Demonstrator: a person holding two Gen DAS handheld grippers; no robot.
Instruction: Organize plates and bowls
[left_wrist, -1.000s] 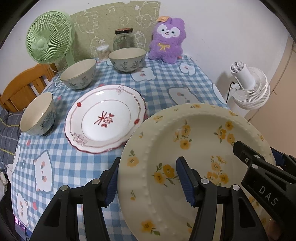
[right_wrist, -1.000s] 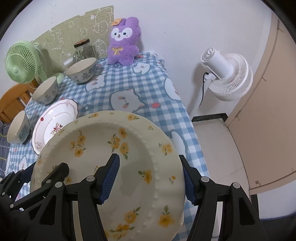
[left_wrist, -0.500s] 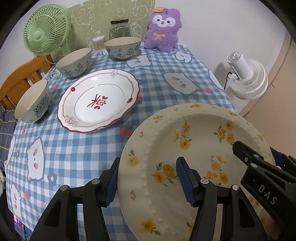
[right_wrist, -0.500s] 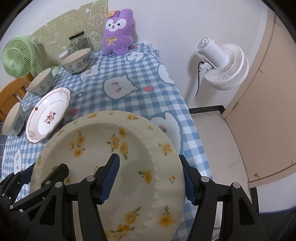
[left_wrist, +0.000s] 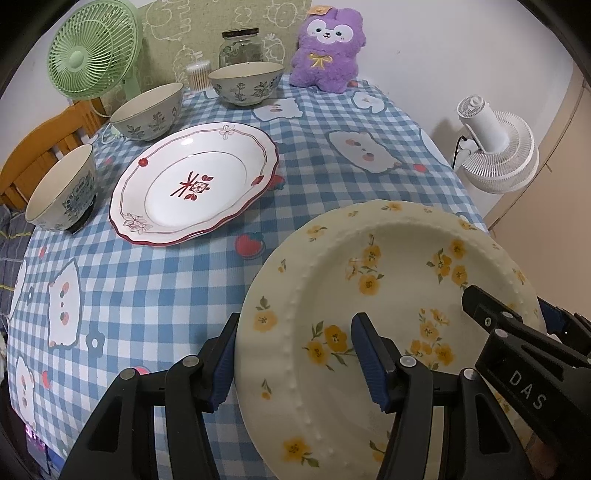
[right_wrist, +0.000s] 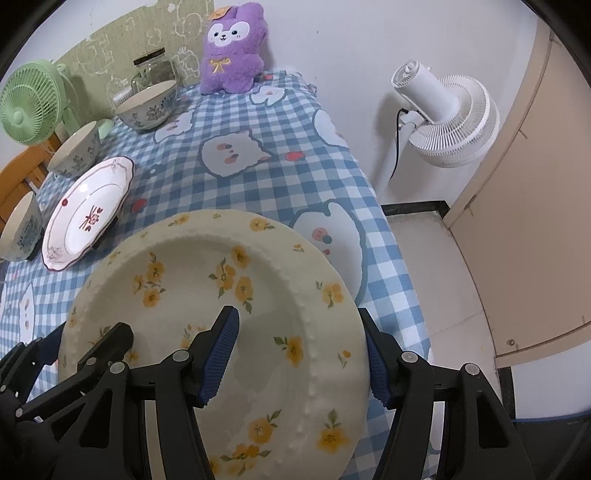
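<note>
A cream plate with yellow flowers (left_wrist: 388, 295) (right_wrist: 221, 295) is held above the table's near right part. My left gripper (left_wrist: 299, 354) is shut on its left rim. My right gripper (right_wrist: 299, 350) is shut on its right rim and shows in the left wrist view (left_wrist: 517, 332). A white plate with red trim (left_wrist: 192, 181) (right_wrist: 86, 218) lies on the blue checked tablecloth (left_wrist: 147, 280). Three patterned bowls stand around it: one at the left edge (left_wrist: 61, 188), one behind it (left_wrist: 147, 110), one at the back (left_wrist: 245, 83).
A green fan (left_wrist: 92, 55), a glass jar (left_wrist: 242, 44), a cotton swab tub (left_wrist: 199, 74) and a purple plush toy (left_wrist: 327, 51) stand along the back. A wooden chair (left_wrist: 40, 147) is at the left. A white floor fan (right_wrist: 439, 118) stands right of the table.
Both grippers and the yellow-flowered plate have pulled back from the far objects and shifted toward the table's near right; the red-trimmed plate now lies further off to the left.
</note>
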